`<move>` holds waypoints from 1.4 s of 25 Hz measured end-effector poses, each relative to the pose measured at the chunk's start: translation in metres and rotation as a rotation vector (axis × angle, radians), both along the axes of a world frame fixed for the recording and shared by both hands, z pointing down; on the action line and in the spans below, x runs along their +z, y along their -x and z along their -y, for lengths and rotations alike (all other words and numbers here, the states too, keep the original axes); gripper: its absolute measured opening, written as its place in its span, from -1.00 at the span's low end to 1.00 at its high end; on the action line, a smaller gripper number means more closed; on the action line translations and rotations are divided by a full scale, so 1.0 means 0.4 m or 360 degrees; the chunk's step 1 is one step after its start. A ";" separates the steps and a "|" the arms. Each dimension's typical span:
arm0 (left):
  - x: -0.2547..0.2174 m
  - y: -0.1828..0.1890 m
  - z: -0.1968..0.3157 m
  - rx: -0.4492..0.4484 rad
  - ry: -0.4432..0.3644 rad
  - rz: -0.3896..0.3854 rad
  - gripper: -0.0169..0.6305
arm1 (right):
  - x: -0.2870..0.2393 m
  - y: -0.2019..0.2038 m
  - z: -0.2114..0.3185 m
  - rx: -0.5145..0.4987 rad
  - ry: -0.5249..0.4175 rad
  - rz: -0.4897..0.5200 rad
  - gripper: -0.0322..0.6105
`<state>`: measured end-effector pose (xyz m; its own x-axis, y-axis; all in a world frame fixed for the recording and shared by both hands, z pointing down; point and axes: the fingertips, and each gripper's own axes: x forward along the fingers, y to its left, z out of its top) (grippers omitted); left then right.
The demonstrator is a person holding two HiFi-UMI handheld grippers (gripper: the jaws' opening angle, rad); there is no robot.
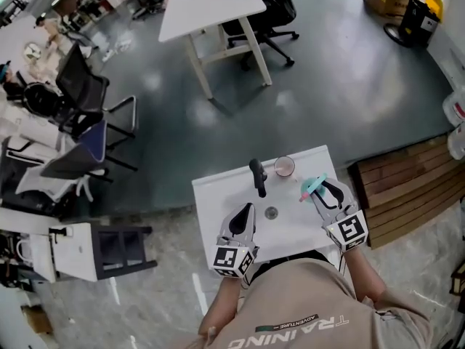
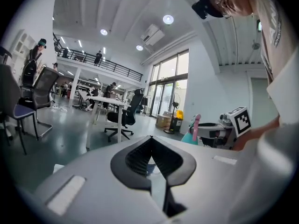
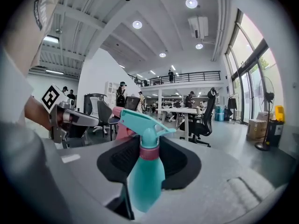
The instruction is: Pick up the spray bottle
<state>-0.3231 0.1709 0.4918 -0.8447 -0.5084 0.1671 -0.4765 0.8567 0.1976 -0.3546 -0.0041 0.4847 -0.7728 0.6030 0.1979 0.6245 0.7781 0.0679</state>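
A teal spray bottle with a pink trigger hangs above the right part of the small white table. My right gripper is shut on it. In the right gripper view the bottle stands upright between the black pads, gripped just below its pink collar. My left gripper hovers over the table's near left part with its jaws together and nothing in them. The left gripper view shows the same closed jaws, with the bottle off to the right.
On the table stand a black upright object, a small cup and a small round grey piece. A wooden pallet lies to the right. Office chairs and a white desk stand farther off.
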 end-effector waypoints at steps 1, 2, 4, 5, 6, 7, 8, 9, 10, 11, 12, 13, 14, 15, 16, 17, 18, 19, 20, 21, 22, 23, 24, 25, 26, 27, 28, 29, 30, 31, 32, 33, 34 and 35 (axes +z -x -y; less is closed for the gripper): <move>-0.013 0.009 -0.007 -0.0005 -0.0002 0.0020 -0.90 | -0.007 -0.006 -0.005 -0.0004 0.0001 -0.0004 -0.49; -0.026 0.016 -0.012 -0.0008 -0.0006 0.0038 -0.90 | -0.016 -0.010 -0.011 -0.0010 0.0006 -0.0008 -0.49; -0.047 0.026 -0.019 -0.0014 -0.0024 0.0067 -0.90 | -0.035 -0.014 -0.025 -0.0024 0.0030 -0.0008 -0.49; -0.054 0.027 -0.022 -0.0017 -0.0031 0.0081 -0.90 | -0.044 -0.015 -0.033 -0.0031 0.0047 -0.0002 -0.49; -0.062 0.026 -0.024 -0.0017 -0.0034 0.0097 -0.90 | -0.052 -0.016 -0.040 -0.0036 0.0063 0.0005 -0.49; -0.071 0.026 -0.025 -0.0016 -0.0035 0.0116 -0.90 | -0.058 -0.016 -0.046 -0.0041 0.0077 0.0012 -0.49; -0.080 0.027 -0.025 -0.0013 -0.0035 0.0134 -0.90 | -0.066 -0.015 -0.052 -0.0048 0.0087 0.0021 -0.49; -0.088 0.029 -0.025 -0.0010 -0.0035 0.0148 -0.90 | -0.076 -0.013 -0.057 -0.0058 0.0090 0.0033 -0.49; -0.095 0.030 -0.027 -0.0010 -0.0035 0.0158 -0.90 | -0.085 -0.012 -0.062 -0.0069 0.0088 0.0046 -0.49; -0.099 0.030 -0.030 -0.0014 -0.0035 0.0164 -0.90 | -0.093 -0.012 -0.068 -0.0079 0.0085 0.0057 -0.49; -0.101 0.030 -0.036 -0.0019 -0.0036 0.0168 -0.90 | -0.099 -0.011 -0.073 -0.0086 0.0083 0.0068 -0.49; -0.101 0.030 -0.043 -0.0025 -0.0034 0.0171 -0.90 | -0.103 -0.010 -0.078 -0.0090 0.0081 0.0077 -0.49; -0.101 0.030 -0.049 -0.0029 -0.0030 0.0175 -0.90 | -0.106 -0.010 -0.083 -0.0092 0.0081 0.0085 -0.49; -0.101 0.031 -0.055 -0.0031 -0.0024 0.0178 -0.90 | -0.109 -0.010 -0.088 -0.0094 0.0082 0.0091 -0.49; -0.103 0.032 -0.061 -0.0031 -0.0019 0.0182 -0.90 | -0.112 -0.012 -0.092 -0.0096 0.0085 0.0095 -0.49; -0.105 0.033 -0.064 -0.0030 -0.0016 0.0187 -0.90 | -0.116 -0.014 -0.096 -0.0099 0.0088 0.0097 -0.49; -0.108 0.034 -0.067 -0.0029 -0.0015 0.0193 -0.90 | -0.120 -0.016 -0.099 -0.0103 0.0087 0.0099 -0.49; -0.110 0.035 -0.068 -0.0030 -0.0017 0.0199 -0.90 | -0.124 -0.018 -0.101 -0.0107 0.0083 0.0103 -0.49; -0.113 0.037 -0.070 -0.0032 -0.0020 0.0205 -0.90 | -0.127 -0.019 -0.103 -0.0111 0.0079 0.0108 -0.49; -0.115 0.039 -0.072 -0.0034 -0.0026 0.0210 -0.90 | -0.127 -0.019 -0.105 -0.0113 0.0076 0.0112 -0.49; -0.116 0.041 -0.073 -0.0035 -0.0033 0.0214 -0.90 | -0.126 -0.019 -0.108 -0.0115 0.0076 0.0113 -0.49; -0.116 0.043 -0.073 -0.0034 -0.0038 0.0218 -0.90 | -0.125 -0.019 -0.110 -0.0117 0.0075 0.0113 -0.49; -0.116 0.043 -0.073 -0.0031 -0.0041 0.0221 -0.90 | -0.123 -0.019 -0.113 -0.0119 0.0074 0.0113 -0.49; -0.115 0.042 -0.073 -0.0026 -0.0041 0.0223 -0.90 | -0.122 -0.021 -0.116 -0.0121 0.0072 0.0112 -0.49; -0.115 0.042 -0.073 -0.0023 -0.0041 0.0226 -0.90 | -0.122 -0.022 -0.118 -0.0123 0.0071 0.0111 -0.49; -0.115 0.041 -0.073 -0.0024 -0.0040 0.0228 -0.90 | -0.122 -0.024 -0.120 -0.0126 0.0068 0.0110 -0.49; -0.117 0.040 -0.075 -0.0028 -0.0041 0.0231 -0.90 | -0.121 -0.026 -0.122 -0.0129 0.0065 0.0108 -0.49; -0.120 0.039 -0.077 -0.0036 -0.0041 0.0235 -0.90 | -0.122 -0.028 -0.123 -0.0133 0.0064 0.0105 -0.49; -0.123 0.038 -0.080 -0.0046 -0.0040 0.0240 -0.90 | -0.123 -0.030 -0.124 -0.0137 0.0063 0.0103 -0.49; -0.126 0.036 -0.083 -0.0055 -0.0036 0.0245 -0.90 | -0.125 -0.032 -0.125 -0.0141 0.0063 0.0104 -0.49; -0.128 0.034 -0.085 -0.0059 -0.0029 0.0248 -0.90 | -0.127 -0.034 -0.126 -0.0145 0.0063 0.0107 -0.49; -0.128 0.032 -0.086 -0.0060 -0.0020 0.0250 -0.90 | -0.128 -0.035 -0.128 -0.0149 0.0061 0.0110 -0.49; -0.127 0.030 -0.085 -0.0057 -0.0012 0.0249 -0.90 | -0.127 -0.035 -0.129 -0.0151 0.0060 0.0113 -0.49; -0.125 0.028 -0.085 -0.0054 -0.0005 0.0247 -0.90 | -0.127 -0.033 -0.129 -0.0152 0.0062 0.0115 -0.49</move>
<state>-0.3344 0.2047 0.4416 -0.8771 -0.4792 0.0318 -0.4720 0.8725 0.1264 -0.3413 0.0476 0.4340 -0.7228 0.6808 0.1188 0.6906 0.7181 0.0861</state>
